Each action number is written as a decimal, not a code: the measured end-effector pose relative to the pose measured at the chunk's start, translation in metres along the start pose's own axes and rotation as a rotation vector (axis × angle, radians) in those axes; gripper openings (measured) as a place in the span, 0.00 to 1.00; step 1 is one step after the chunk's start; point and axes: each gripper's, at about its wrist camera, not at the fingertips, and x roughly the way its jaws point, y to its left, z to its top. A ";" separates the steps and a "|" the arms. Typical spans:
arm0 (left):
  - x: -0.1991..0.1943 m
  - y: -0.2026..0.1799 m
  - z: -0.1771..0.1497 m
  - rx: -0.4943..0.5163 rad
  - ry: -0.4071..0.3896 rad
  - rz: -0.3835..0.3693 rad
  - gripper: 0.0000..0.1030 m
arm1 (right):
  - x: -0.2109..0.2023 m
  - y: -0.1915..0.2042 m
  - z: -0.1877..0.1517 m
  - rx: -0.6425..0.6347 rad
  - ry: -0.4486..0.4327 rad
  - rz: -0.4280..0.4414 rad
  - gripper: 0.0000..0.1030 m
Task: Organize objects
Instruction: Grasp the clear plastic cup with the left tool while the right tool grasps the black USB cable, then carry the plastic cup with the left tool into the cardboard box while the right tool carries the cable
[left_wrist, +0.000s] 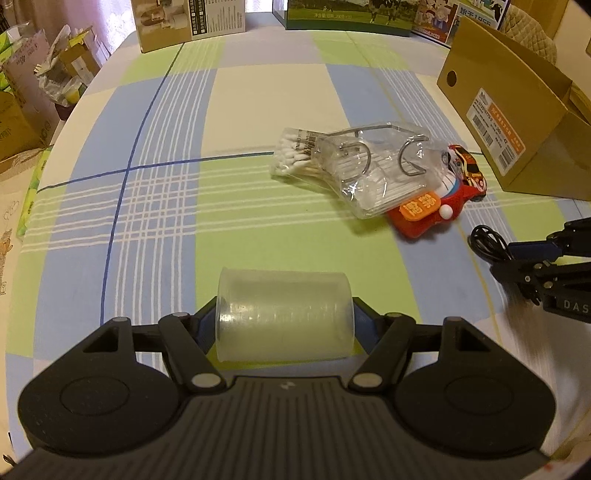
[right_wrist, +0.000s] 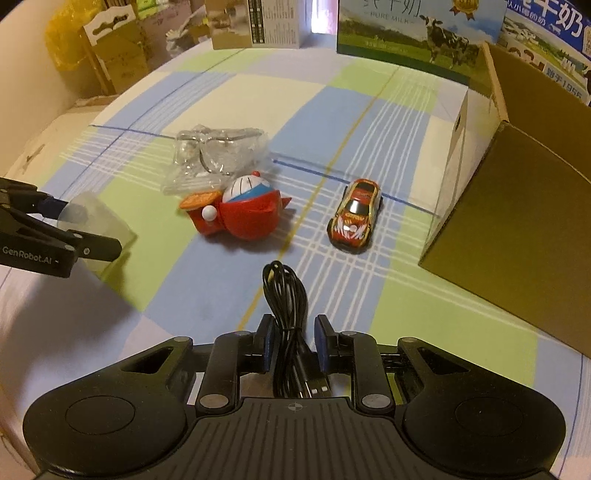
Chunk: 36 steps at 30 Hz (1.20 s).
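Gripping a translucent plastic cup (left_wrist: 282, 314) between its fingers, the left gripper (left_wrist: 284, 325) hovers over the checked tablecloth (left_wrist: 166, 221). The right gripper (right_wrist: 293, 347) stands narrow around a coiled black cable (right_wrist: 284, 295). Ahead lie a red toy (right_wrist: 240, 218), toy car (right_wrist: 354, 216), bagged cotton swabs (left_wrist: 295, 157) and metal hooks (left_wrist: 369, 158); the cardboard box (right_wrist: 517, 229) sits toward the cloth's right edge.

One cup (left_wrist: 284, 317) between the left fingers, one cable (right_wrist: 286, 295) between the right fingers; ahead, one car (right_wrist: 355, 216), one red toy (right_wrist: 243, 218), two clear packets (left_wrist: 369, 166), one brown box (left_wrist: 517, 122).
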 end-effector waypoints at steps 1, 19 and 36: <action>0.000 0.000 0.000 0.000 -0.002 0.002 0.67 | 0.000 0.000 -0.001 0.000 -0.006 0.003 0.17; -0.035 -0.030 0.006 0.045 -0.083 -0.020 0.66 | -0.045 -0.018 -0.016 0.148 -0.135 0.056 0.10; -0.081 -0.103 0.032 0.158 -0.223 -0.099 0.66 | -0.129 -0.055 -0.035 0.261 -0.334 0.042 0.09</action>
